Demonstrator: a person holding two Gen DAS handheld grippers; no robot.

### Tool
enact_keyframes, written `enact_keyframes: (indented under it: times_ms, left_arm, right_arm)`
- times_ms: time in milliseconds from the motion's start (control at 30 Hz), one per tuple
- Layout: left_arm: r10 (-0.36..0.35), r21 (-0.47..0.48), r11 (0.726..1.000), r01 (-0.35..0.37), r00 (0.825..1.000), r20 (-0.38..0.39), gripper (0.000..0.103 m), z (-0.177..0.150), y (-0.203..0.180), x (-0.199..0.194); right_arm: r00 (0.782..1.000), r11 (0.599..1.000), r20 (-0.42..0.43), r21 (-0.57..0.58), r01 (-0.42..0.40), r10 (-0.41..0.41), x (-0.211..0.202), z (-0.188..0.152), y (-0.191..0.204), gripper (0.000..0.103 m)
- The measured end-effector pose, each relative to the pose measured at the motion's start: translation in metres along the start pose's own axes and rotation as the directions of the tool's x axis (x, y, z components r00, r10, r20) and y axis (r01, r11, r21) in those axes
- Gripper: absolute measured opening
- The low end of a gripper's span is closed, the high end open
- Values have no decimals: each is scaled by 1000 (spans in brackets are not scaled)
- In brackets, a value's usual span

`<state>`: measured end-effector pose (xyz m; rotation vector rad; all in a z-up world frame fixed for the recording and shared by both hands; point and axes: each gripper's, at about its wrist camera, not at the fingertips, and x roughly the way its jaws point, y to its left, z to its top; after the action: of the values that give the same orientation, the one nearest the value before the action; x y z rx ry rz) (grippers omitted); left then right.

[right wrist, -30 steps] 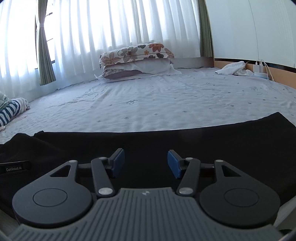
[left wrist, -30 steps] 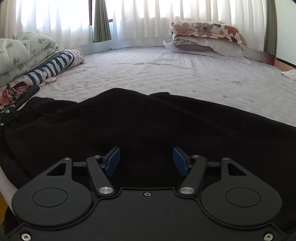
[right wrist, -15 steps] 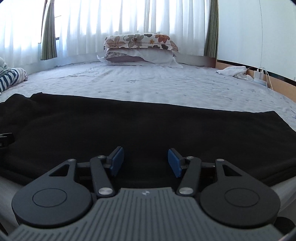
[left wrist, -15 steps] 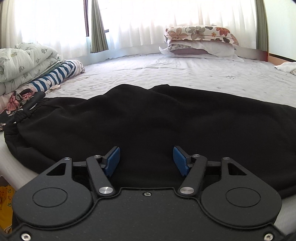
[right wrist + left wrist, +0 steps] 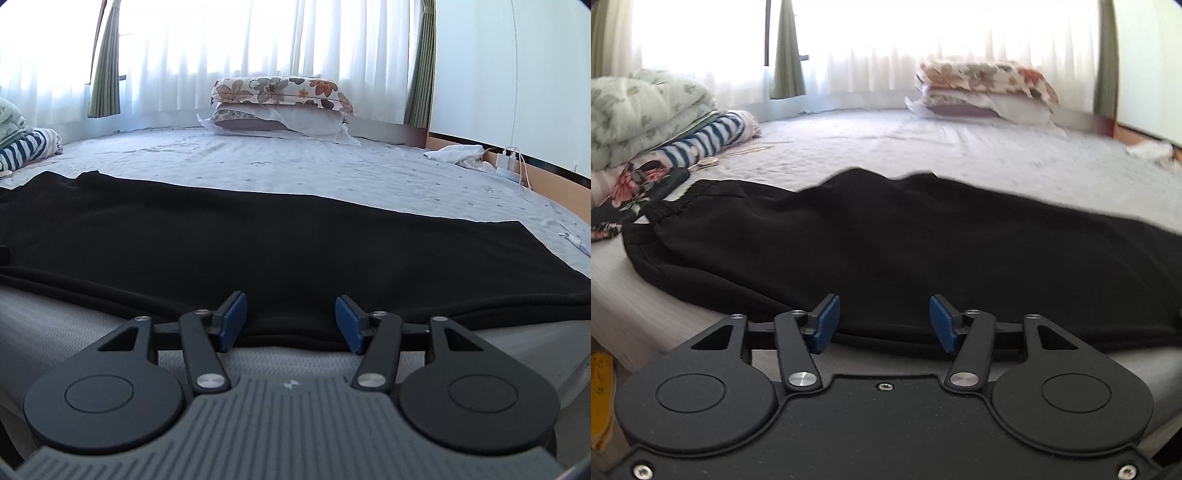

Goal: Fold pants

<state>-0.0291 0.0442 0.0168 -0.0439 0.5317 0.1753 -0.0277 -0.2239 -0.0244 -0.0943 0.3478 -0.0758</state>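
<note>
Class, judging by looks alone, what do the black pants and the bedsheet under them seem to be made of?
Black pants: probably a soft knit such as fleece or jersey; matte, limp drape, gathered elastic waistband.
Bedsheet: likely thin woven cotton; pale, small printed motifs, fine wrinkles. Neither is certain from looks.

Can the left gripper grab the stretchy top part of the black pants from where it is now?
Probably not yet. The left gripper is open at the pants' near edge, while the waistband lies far off to its left. Nothing blocks the way.
</note>
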Motion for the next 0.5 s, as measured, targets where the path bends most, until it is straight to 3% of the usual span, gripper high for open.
enact_keyframes:
  times_ms: [100,200,300,367,500]
  left_arm:
    - [67,-94,994,-62,996,51,53,20,34,-5]
    - [182,-200,966,-166,981,62,54,42,81,6]
    - [299,-301,913,-274,954,39,54,56,129,21]
    - [359,-364,870,-332,933,9,57,62,159,34]
    - [386,-447,812,-376,920,-73,58,64,204,63]
  right_arm:
    - [1000,1000,-1,-6,10,-10,0,1,2,68]
    - [1000,1000,-1,-15,23,-23,-1,2,4,69]
    - [999,1000,14,-7,28,-28,-7,9,9,71]
    - [998,1000,60,-3,-26,26,-16,15,17,72]
    - [987,991,113,-83,-103,112,-20,33,56,77]
